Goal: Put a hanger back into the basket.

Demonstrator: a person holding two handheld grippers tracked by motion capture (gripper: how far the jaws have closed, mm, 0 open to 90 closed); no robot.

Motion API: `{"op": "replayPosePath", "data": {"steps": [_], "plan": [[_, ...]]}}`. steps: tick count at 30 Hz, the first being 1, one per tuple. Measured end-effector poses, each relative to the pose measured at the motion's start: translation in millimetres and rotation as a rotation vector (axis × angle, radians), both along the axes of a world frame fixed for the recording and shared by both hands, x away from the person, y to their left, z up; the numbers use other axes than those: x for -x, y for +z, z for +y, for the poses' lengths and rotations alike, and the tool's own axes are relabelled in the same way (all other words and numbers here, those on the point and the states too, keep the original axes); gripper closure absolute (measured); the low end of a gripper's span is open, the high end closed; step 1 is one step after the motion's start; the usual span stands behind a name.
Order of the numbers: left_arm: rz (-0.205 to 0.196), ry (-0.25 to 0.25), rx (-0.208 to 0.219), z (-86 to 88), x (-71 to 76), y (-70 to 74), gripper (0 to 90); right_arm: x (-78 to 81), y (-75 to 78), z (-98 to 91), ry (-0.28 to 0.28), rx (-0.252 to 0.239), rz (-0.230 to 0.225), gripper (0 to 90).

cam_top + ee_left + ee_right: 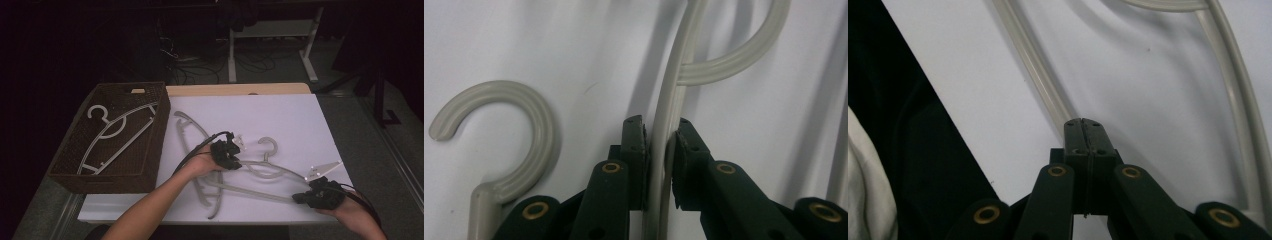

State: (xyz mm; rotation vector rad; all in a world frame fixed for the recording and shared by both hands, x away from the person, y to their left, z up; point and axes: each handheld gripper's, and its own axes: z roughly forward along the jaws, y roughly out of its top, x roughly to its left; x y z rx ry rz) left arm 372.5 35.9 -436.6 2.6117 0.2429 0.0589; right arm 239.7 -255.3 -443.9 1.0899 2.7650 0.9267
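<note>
Several grey plastic hangers lie on the white table (280,115). My left gripper (229,154) is at the middle of the table, and in the left gripper view (663,131) its jaws pinch the thin arm of a hanger (675,65). That hanger (272,172) has its hook (270,145) pointing away from me. Another hook (526,125) lies just left of the jaws. My right gripper (312,196) rests near the front right edge, shut (1087,124) with nothing between the jaws, its tips over the hanger's bottom bar (1030,70).
A dark woven basket (160,130) stands at the left with one hanger (112,135) inside. Another hanger (187,137) lies beside the basket, crossing under my left hand. The table's front edge (943,120) runs close by the right gripper.
</note>
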Motion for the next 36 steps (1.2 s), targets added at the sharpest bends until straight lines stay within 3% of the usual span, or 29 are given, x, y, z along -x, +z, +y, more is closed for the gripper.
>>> {"op": "replayPosePath", "data": {"steps": [4,7,13,19,22,27,33,36], "plan": [[0.002,0.034,0.033,9.2,-1.7,8.8,81.7,-3.1,5.5,1.2,-0.001,-0.021,-0.024,88.6],[-0.022,0.073,0.057,17.9,-3.5,20.5,81.8,-7.8,14.1,2.9,-0.017,-0.045,-0.049,83.1],[-0.058,0.173,0.113,39.9,-10.5,53.9,81.8,-23.2,26.1,7.7,-0.058,-0.073,-0.139,62.6],[-0.091,0.280,0.176,67.9,-16.8,91.0,81.8,-41.0,35.7,13.5,-0.097,-0.100,-0.196,47.6],[-0.115,0.305,0.197,83.4,-19.6,109.1,81.8,-50.4,39.0,17.3,-0.113,-0.109,-0.217,36.8],[-0.154,0.366,0.223,114.0,-23.3,134.5,81.8,-66.0,42.6,25.4,-0.151,-0.109,-0.239,20.4],[-0.188,0.449,0.242,166.1,-25.5,158.8,81.8,-81.0,45.3,36.5,-0.174,-0.094,-0.266,7.3],[-0.207,0.499,0.258,194.0,-25.2,167.1,81.8,-87.4,43.4,40.6,-0.170,-0.107,-0.251,0.7]]}}
